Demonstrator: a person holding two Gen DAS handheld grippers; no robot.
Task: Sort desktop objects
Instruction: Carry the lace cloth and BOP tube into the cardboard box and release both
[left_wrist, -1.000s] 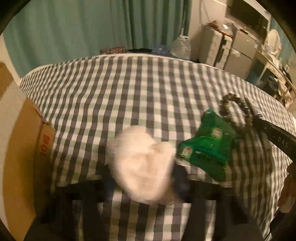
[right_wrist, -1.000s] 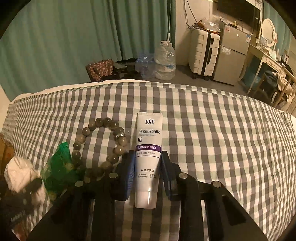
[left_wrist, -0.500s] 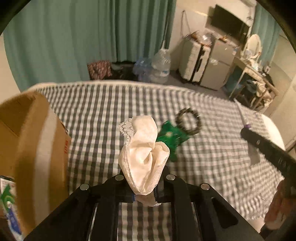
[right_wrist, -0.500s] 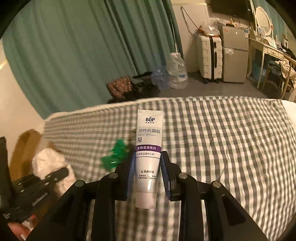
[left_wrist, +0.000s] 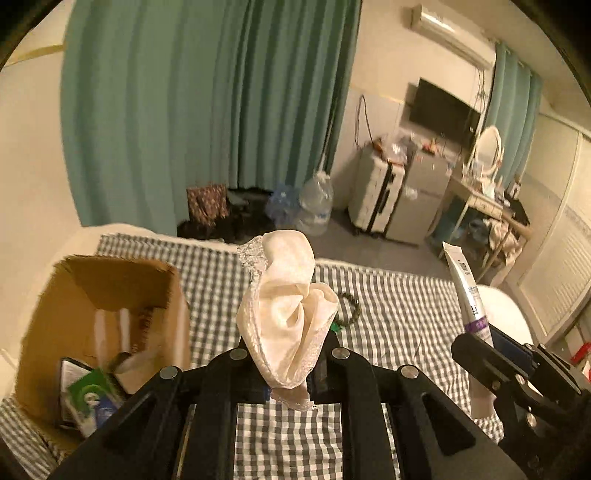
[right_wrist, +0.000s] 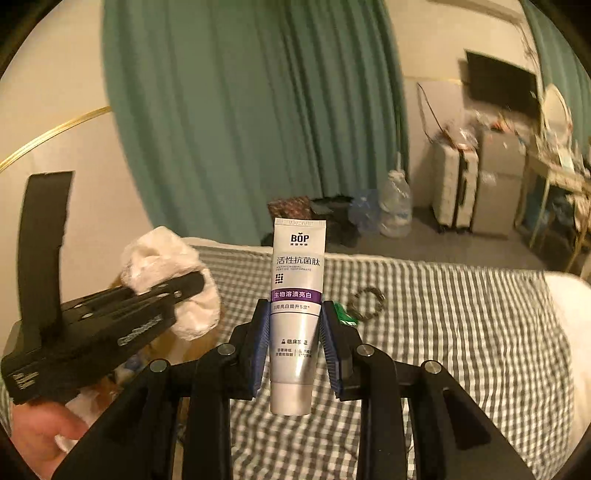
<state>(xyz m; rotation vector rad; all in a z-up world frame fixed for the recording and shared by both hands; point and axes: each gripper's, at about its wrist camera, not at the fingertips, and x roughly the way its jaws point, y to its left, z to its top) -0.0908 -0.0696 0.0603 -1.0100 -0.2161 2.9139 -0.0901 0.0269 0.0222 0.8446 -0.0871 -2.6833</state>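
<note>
Left claw (left_wrist: 286, 354) grips a cream cloth (left_wrist: 288, 314); right claw (right_wrist: 295, 349) clamps a toothpaste tube (right_wrist: 297, 314), both held above the bed.

The bed's grey-and-white checked cover (left_wrist: 388, 306) carries a bead bracelet (right_wrist: 365, 301) and a green packet (right_wrist: 343, 315). A cardboard box (left_wrist: 92, 314) stands at its left. Behind are teal curtains (left_wrist: 203, 110), a suitcase (left_wrist: 375, 197) and a water jug (left_wrist: 316, 206).

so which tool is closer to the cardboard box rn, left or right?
Left. The left tool, clamping the white cloth, hangs just beside the cardboard box opening. The right tool, gripping the toothpaste tube, sits farther out over the checked bed.
</note>
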